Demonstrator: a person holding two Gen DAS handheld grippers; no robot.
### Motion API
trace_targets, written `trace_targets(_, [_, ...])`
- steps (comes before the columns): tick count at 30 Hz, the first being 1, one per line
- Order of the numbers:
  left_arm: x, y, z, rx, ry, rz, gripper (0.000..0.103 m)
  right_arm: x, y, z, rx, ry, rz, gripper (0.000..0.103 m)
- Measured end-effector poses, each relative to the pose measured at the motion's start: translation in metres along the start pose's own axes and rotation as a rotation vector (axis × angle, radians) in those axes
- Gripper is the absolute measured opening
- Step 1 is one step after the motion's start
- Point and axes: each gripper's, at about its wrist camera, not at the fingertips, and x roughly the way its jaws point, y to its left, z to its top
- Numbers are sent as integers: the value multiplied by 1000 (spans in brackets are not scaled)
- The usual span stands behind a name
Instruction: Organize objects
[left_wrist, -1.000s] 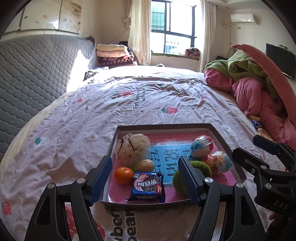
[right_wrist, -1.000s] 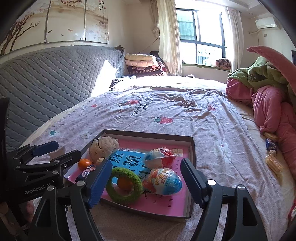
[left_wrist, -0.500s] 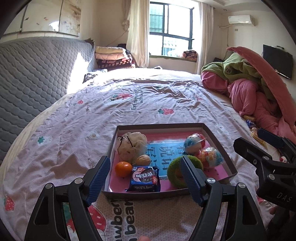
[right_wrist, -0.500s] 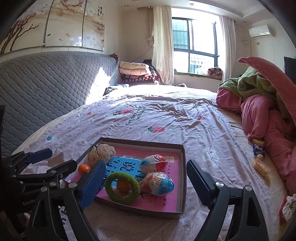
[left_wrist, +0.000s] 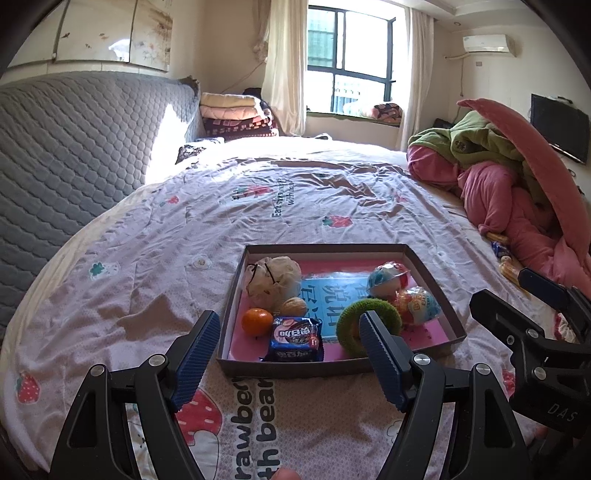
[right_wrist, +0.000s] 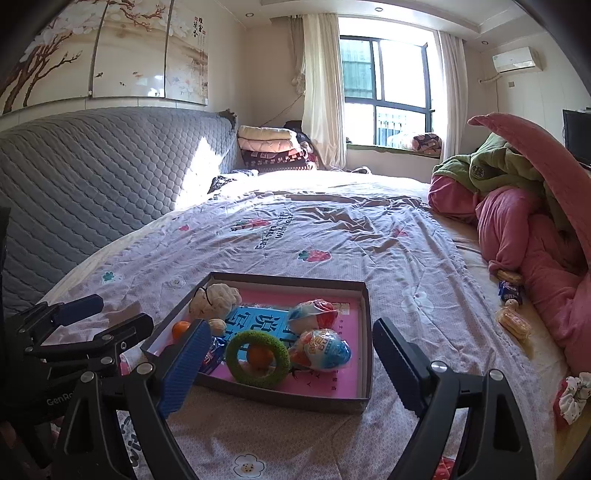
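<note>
A wide bed covered by a pale pink strawberry-print sheet (left_wrist: 295, 206) fills the middle of both views. A heap of pink and green quilts (right_wrist: 524, 206) is seen at the right edge. A shallow brown cardboard tray with a pink base (right_wrist: 365, 332) lies on the sheet, lower centre. Inside it are noted: a green fuzzy ring (right_wrist: 257, 359) around a small orange, two foil-wrapped toy eggs (right_wrist: 325, 349) at right, a cream plush toy (left_wrist: 273, 277) at upper left, a blue biscuit packet (left_wrist: 295, 338) at the near wall, an orange mandarin (left_wrist: 256, 321) and a walnut (left_wrist: 293, 306). The left gripper (left_wrist: 290, 365) and right gripper (right_wrist: 288, 373) are held before the tray, jaws wide; both have just been opening, nothing between them.
</note>
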Motion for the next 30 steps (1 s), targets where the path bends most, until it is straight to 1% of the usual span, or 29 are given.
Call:
trace_targets(4, [-5,-2,-5,16,5,18,79,-3,2,-5,2,8,-3,89])
trace_targets(14, [-13,-8,-21,37,14,17,79,-9,6,-22,8,24,-11,89])
trace_targets(22, [-9,-1,-36,19,32,28,79,-9,7,-40,15,39,-27,89])
trace_targets(24, [-5,0,-42,20,43,36,79,-8,8,-46,15,50,-29,89])
trace_targets(28, [4,7,-54,-5,88,8,79,-4,8,-57,23,79,-19,89])
trace_targets(30, [6,8,-58,-7,93,13,79,-1,8,-62,25,94,-17,89])
